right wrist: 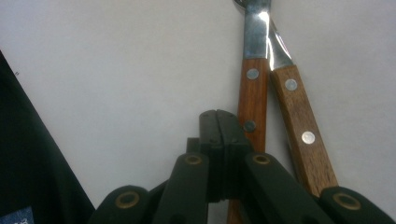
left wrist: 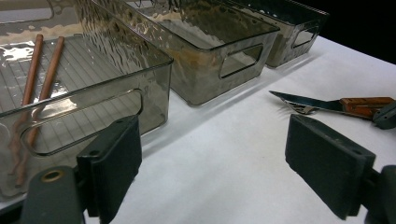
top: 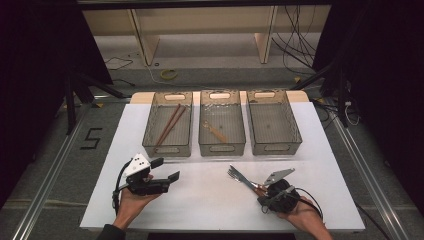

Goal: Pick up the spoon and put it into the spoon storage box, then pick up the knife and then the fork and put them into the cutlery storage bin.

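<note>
A fork [top: 235,175] and a knife [top: 248,183] with wooden handles lie side by side on the white table [top: 210,200], front right. My right gripper [top: 261,190] sits at their handle ends. In the right gripper view its jaws [right wrist: 218,116] are pressed together with nothing between them. The fork handle [right wrist: 252,98] and knife handle [right wrist: 299,126] lie just to their right, the fork handle running under the right jaw. My left gripper [top: 166,169] hovers front left, open and empty. In the left gripper view [left wrist: 219,158] it faces the bins, with the knife blade [left wrist: 303,100] farther right.
Three clear smoky bins stand in a row at the back. The left bin [top: 167,150] holds a pair of brown chopsticks [top: 170,125]. The middle bin [top: 222,148] holds a small wooden-handled utensil [top: 215,131]. Nothing shows inside the right bin [top: 277,148].
</note>
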